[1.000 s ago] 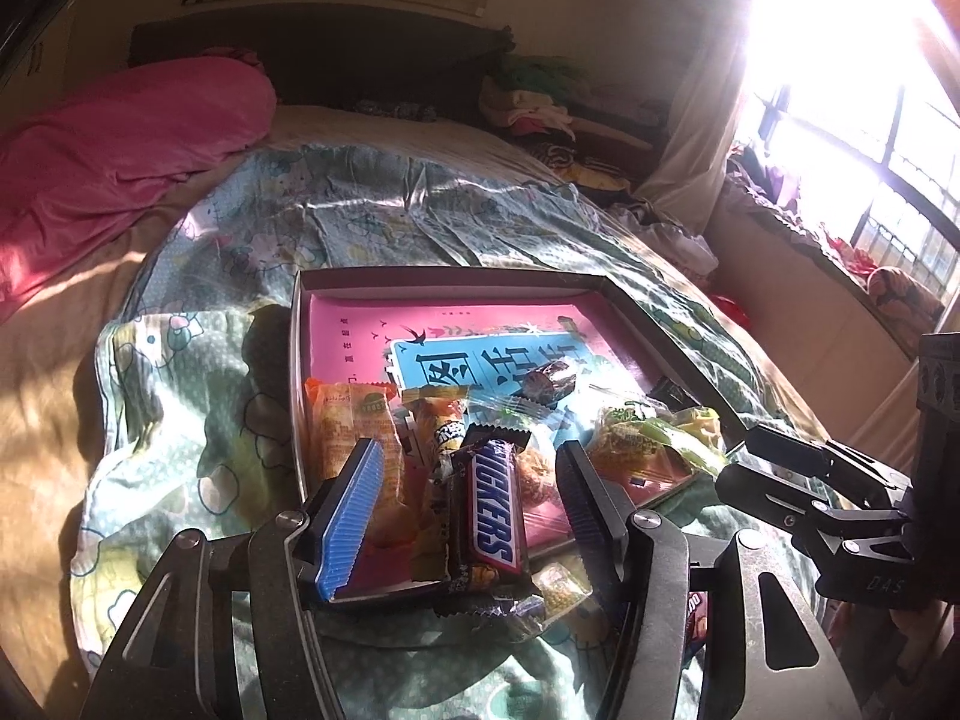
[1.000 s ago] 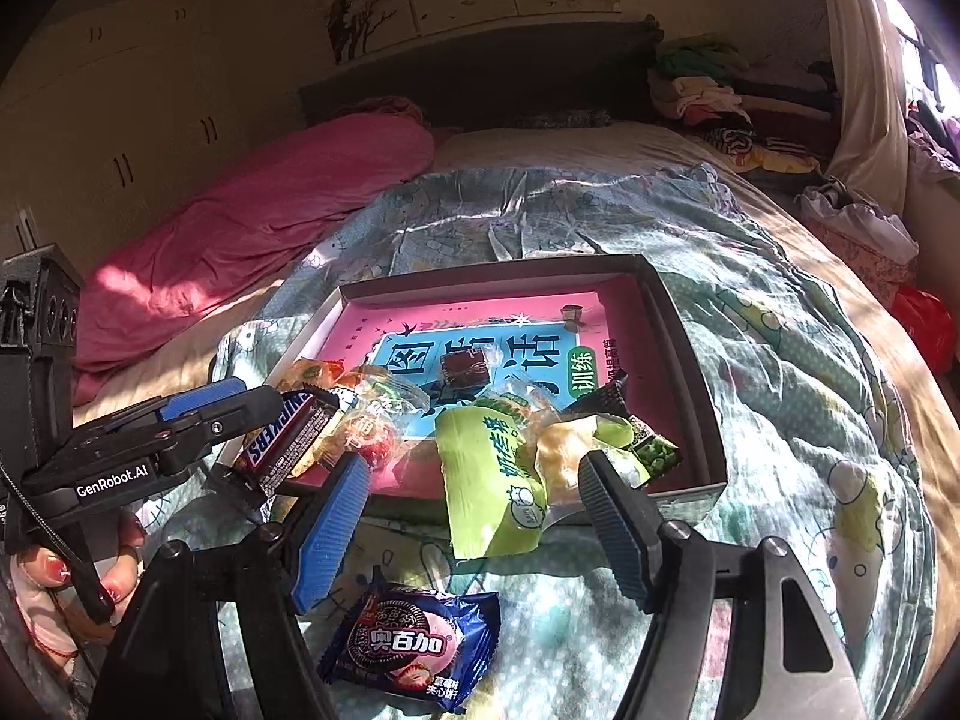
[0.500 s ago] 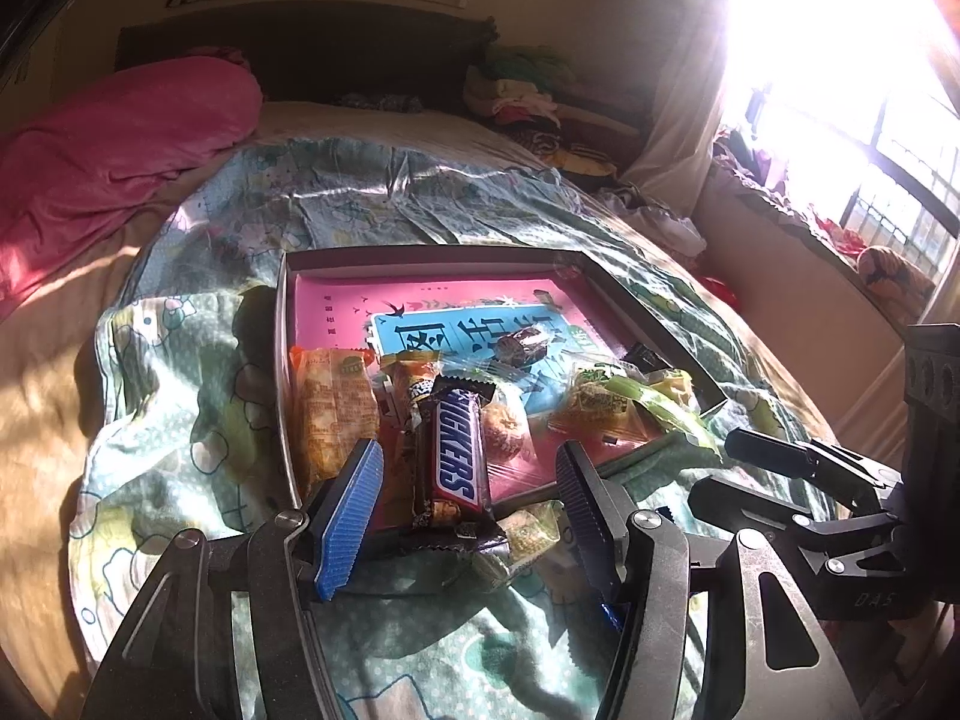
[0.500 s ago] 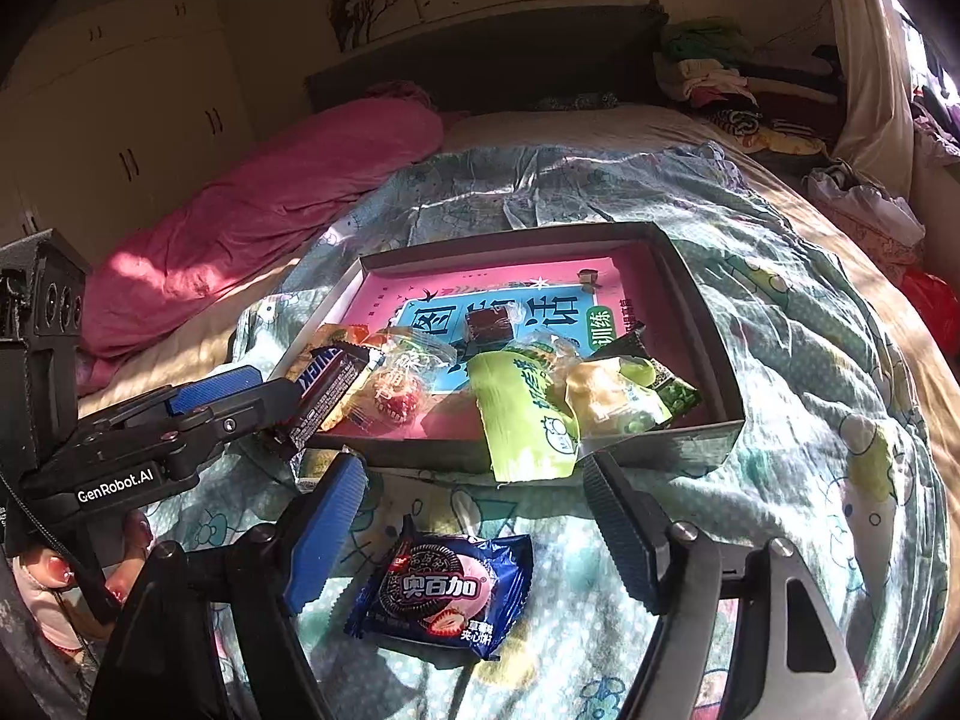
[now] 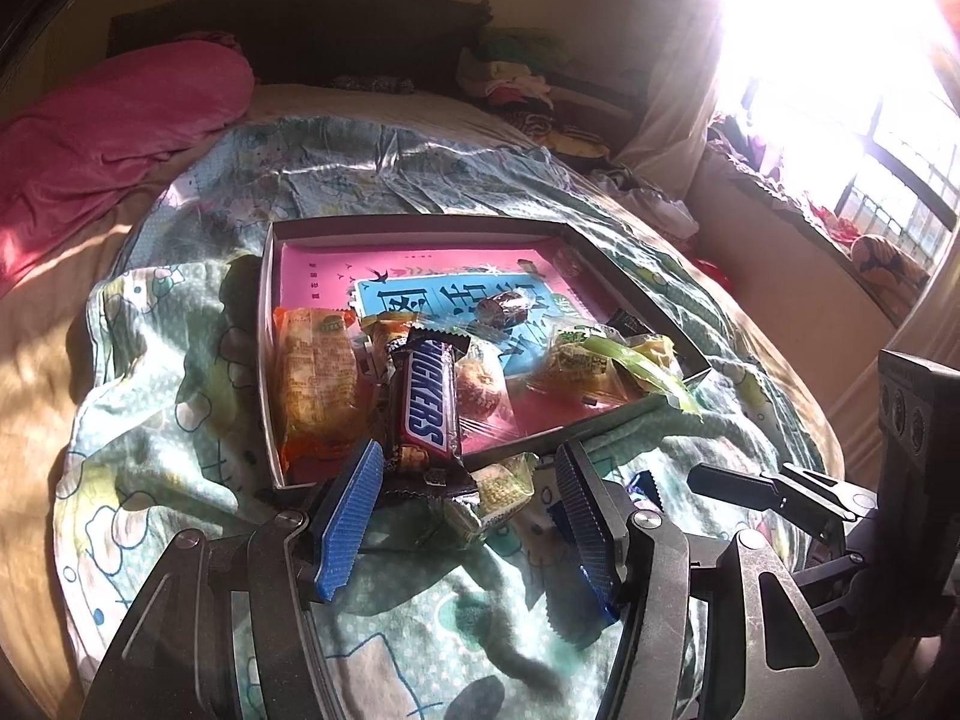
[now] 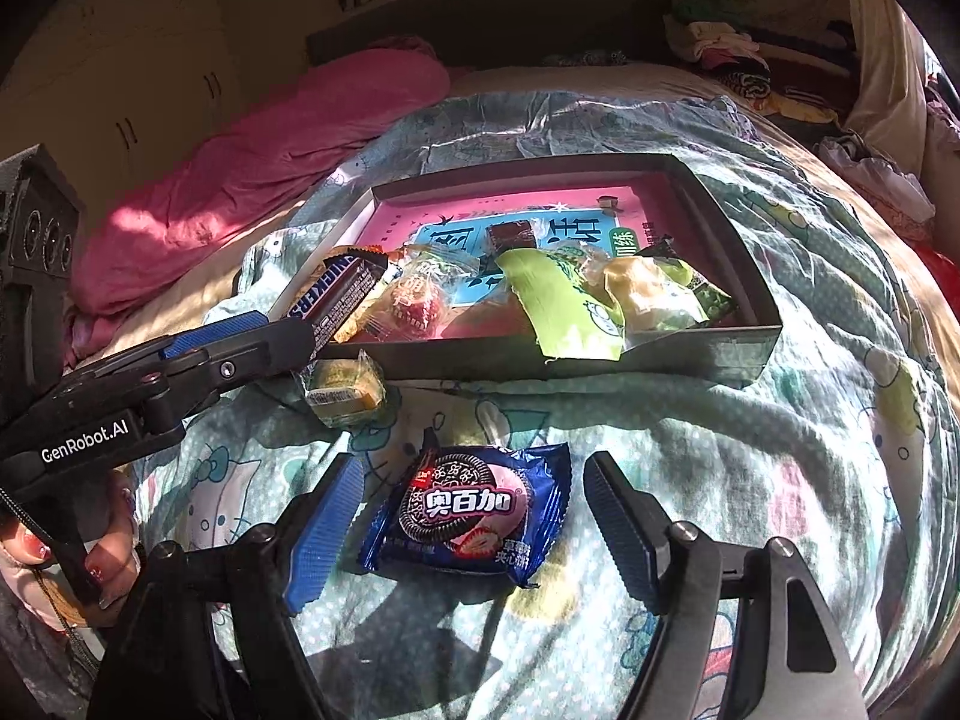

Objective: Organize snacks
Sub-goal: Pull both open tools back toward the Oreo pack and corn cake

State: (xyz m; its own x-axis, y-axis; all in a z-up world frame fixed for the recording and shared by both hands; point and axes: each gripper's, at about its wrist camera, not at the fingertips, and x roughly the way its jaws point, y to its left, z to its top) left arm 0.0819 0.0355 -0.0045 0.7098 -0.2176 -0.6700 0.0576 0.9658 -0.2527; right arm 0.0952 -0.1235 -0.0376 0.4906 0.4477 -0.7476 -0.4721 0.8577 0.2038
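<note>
A dark shallow tray [image 5: 420,222] with a pink book in it holds several snack packets on the bed. A Snickers bar [image 5: 423,402] lies tilted over the tray's near rim, resting on other packets. My left gripper [image 5: 468,492] stands open just short of it, pads clear of the wrapper. A small yellow-green packet [image 5: 498,486] lies on the bedspread between those fingers. In the right wrist view, a blue cookie packet [image 6: 474,516] lies flat on the bedspread in front of the tray [image 6: 660,354]. My right gripper [image 6: 474,522] is open, one pad on either side of it, neither touching.
A pink quilt [image 6: 270,150] is heaped at the bed's left. Clothes [image 5: 516,78] pile up at the headboard, and a bright window [image 5: 840,90] is to the right. The left gripper [image 6: 282,333] and a person's hand [image 6: 102,564] fill the right wrist view's left side.
The left gripper drew back from the Snickers bar, which stays on the tray's near rim. The right gripper sank toward the blue cookie packet, which now lies between its fingers.
</note>
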